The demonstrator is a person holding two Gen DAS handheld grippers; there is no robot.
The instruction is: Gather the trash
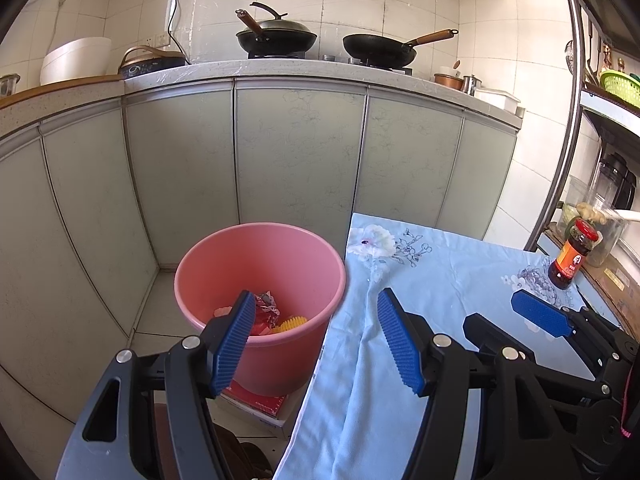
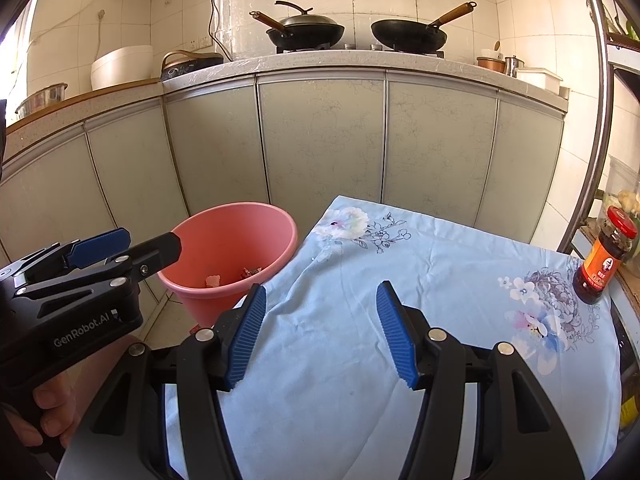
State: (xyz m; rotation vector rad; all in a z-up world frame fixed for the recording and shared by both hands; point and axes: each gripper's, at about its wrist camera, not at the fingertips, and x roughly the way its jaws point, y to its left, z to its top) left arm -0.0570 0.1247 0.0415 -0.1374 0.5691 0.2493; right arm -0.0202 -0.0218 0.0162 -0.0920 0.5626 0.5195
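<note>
A pink bucket (image 1: 260,264) stands on the floor left of the table; it also shows in the right wrist view (image 2: 236,240). Inside lie crumpled red wrappers (image 1: 266,312) and a yellow ridged piece (image 1: 292,323). My left gripper (image 1: 316,336) is open and empty, its left finger over the bucket's near rim, its right finger over the cloth edge. My right gripper (image 2: 318,328) is open and empty above the light blue flowered tablecloth (image 2: 400,280). The right gripper also appears in the left wrist view (image 1: 536,312), the left gripper in the right wrist view (image 2: 120,248).
A chili sauce jar (image 2: 600,256) with a red lid stands at the table's right edge. Grey kitchen cabinets (image 1: 296,152) run behind, with two black pans (image 1: 276,36) on the counter. A red box (image 1: 256,404) lies under the bucket. A metal shelf rack (image 1: 576,100) stands at right.
</note>
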